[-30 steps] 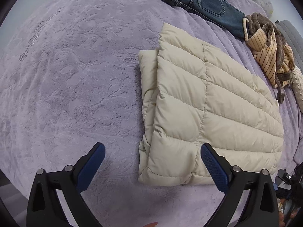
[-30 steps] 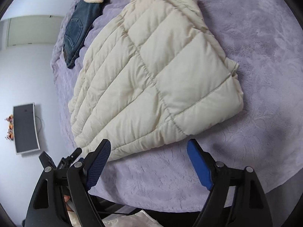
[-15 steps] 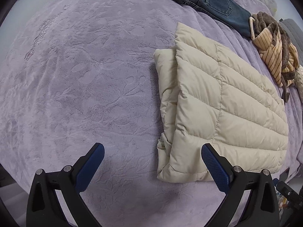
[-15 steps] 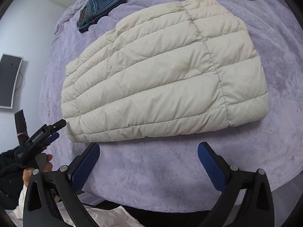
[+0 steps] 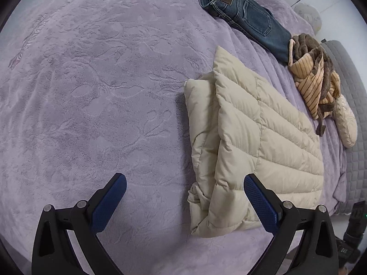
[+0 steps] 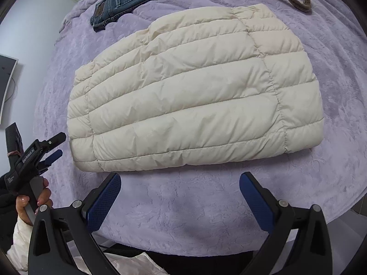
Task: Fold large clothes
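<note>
Folded cream puffer jacket (image 6: 195,91) lies flat, long axis crosswise.

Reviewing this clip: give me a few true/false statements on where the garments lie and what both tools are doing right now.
1. The cream quilted puffer jacket lies folded on the purple plush blanket. True.
2. The right tool grips the jacket. False: it is open, with nothing between its fingers.
3. The blue denim jeans lie on top of the jacket. False: they lie apart, beyond it.
4. The left tool is open. True.
5. The tan striped garment with brown lining lies neatly folded. False: it is bunched up.
</note>
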Demonstrator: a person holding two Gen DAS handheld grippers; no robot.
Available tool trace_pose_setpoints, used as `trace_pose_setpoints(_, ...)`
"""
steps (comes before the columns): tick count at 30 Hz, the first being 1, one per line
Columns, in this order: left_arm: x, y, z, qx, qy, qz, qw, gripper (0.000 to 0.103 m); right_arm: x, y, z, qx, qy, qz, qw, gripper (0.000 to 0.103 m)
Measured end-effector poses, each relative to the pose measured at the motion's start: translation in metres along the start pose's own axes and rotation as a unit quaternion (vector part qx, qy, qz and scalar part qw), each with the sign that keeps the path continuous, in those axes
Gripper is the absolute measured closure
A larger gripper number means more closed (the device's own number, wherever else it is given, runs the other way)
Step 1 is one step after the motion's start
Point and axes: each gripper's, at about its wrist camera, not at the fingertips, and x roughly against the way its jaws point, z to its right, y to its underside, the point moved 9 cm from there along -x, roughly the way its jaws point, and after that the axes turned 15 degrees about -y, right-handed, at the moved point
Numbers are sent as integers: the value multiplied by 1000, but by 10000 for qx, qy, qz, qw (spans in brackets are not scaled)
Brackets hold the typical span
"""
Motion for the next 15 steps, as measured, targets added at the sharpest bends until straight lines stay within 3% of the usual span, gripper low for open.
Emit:
trace_pose_setpoints(7, -25, -8, 2, 238, 1161, -666, 9907, 1, 0, -4, -7, 7, 135, 55, 9999, 0)
trace_pose_setpoints(15, -48, -23, 27, 247, 1767, -830, 9805, 1, -5, -36, -23, 550, 214, 82, 9982, 0)
